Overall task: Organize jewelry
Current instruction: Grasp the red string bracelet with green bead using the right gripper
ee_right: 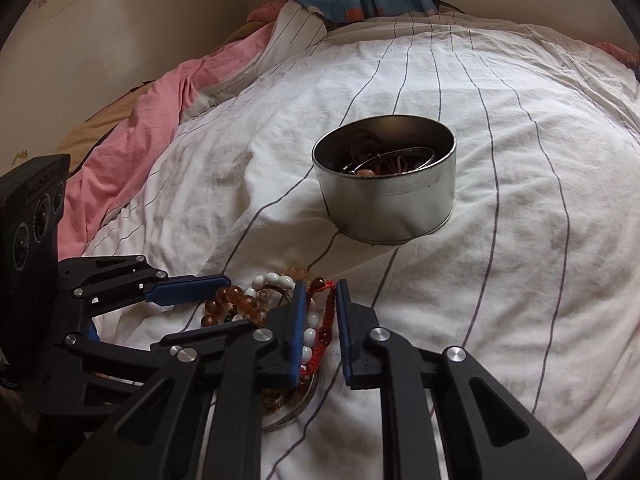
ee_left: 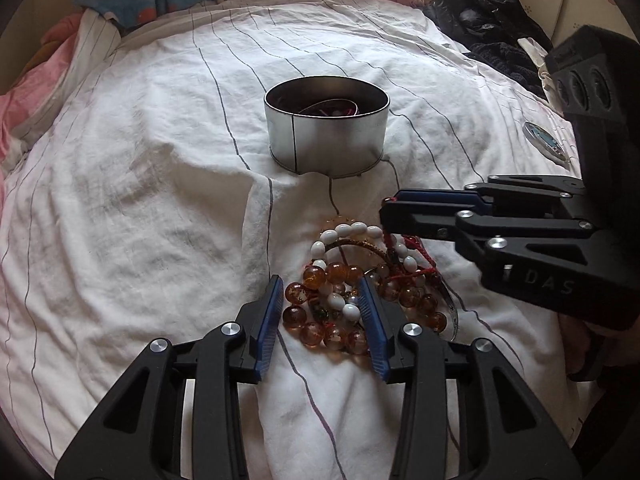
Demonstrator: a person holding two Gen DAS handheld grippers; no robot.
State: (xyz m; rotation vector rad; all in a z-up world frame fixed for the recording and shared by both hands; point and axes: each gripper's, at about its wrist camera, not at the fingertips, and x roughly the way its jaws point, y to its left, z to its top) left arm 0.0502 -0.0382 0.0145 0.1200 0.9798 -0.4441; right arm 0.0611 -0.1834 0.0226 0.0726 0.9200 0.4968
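both grippers are down in the jewelry pile [ee_left: 360, 284] on the striped duvet [ee_left: 140, 200]. my right gripper [ee_right: 321, 312] has its jaws narrowed around a red braided cord [ee_right: 326, 320] and a run of white beads [ee_right: 309, 336]. a sliver of gap still shows on the outer side, so i can't say the pads are truly biting; i judge it close to a pinch, not a sure hold. my left gripper [ee_left: 320, 316] stands partly open, its jaws straddling the amber beads [ee_left: 316, 304] at the near end of the heap without squeezing them.

what the next move turns on: the red cord runs roughly along my right fingers, away from me toward the tin [ee_right: 384, 188], so lifting would draw it out lengthwise through the tangle. the right gripper is the one on it; the left is beside it on the amber strand, placed, i think, to keep the rest down.

the tin sits upright and lidless beyond the pile, straight ahead of both grippers, apart from the heap with bare duvet between. it already holds some pieces: dark cords, a thin metal bangle [ee_right: 400, 158] leaning inside and something pinkish i can't make out. a flat metal bangle [ee_right: 292, 412] lies under the pile near my right jaws and could snag as the cord comes up.
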